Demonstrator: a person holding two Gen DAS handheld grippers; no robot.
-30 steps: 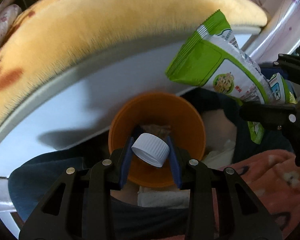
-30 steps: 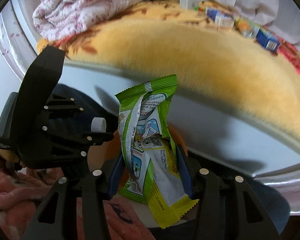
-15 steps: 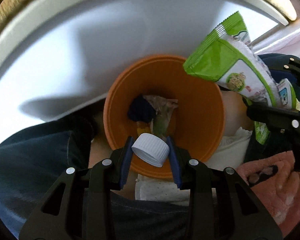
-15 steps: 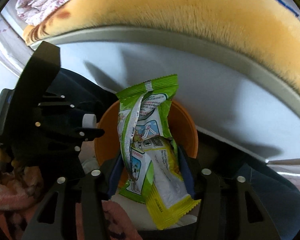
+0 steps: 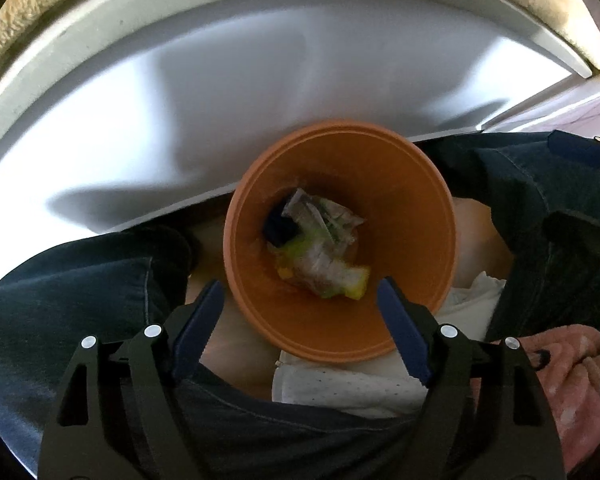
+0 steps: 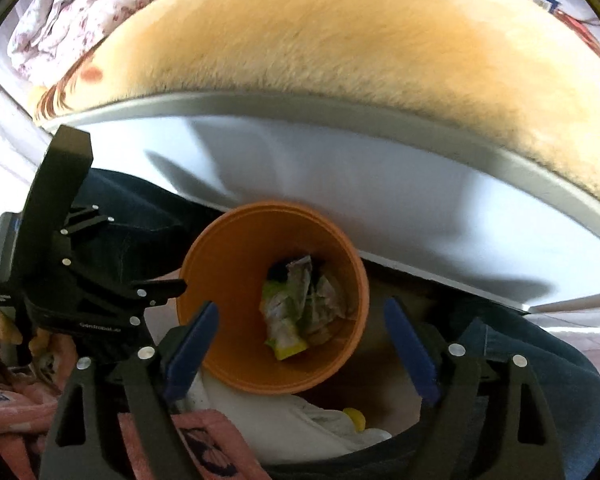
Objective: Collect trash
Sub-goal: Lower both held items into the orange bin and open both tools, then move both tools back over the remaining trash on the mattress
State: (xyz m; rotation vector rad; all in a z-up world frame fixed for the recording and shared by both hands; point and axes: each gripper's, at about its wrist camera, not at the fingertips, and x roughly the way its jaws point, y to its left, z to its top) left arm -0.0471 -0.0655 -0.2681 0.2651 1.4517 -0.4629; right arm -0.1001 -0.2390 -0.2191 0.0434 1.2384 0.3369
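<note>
The left tool [image 5: 300, 316] points straight down over a round orange plastic bin [image 5: 416, 216]. Its two blue-padded fingers [image 5: 198, 320] are spreading apart at this moment, and nothing is between them. The bin opening fills the centre of the left wrist view, and the fingers stand at about 7 and 5 o'clock of its rim.

The right tool [image 6: 300, 336] tilts steeply down over the same bin [image 6: 220, 264]. Its jaws are also opening, and they hold nothing. One blue finger [image 6: 188, 344] overlaps the bin rim at about 8 o'clock; the other finger stands just outside the rim at about 4 o'clock. In this view the black body of the left tool [image 6: 60, 248] is at 9 o'clock of the bin.

The trash lies at the bottom of the bin: a crumpled green and white plastic snack wrapper [image 5: 324, 256] with a yellow edge, and some dark blue scrap [image 5: 278, 226] beside it at about 10 o'clock.

The bin stands between a person's legs in dark blue jeans [image 5: 80, 292]. A grey-white bed frame [image 5: 260, 80] runs past it at 12 o'clock, and a fluffy yellow blanket [image 6: 320, 32] lies on top.
</note>
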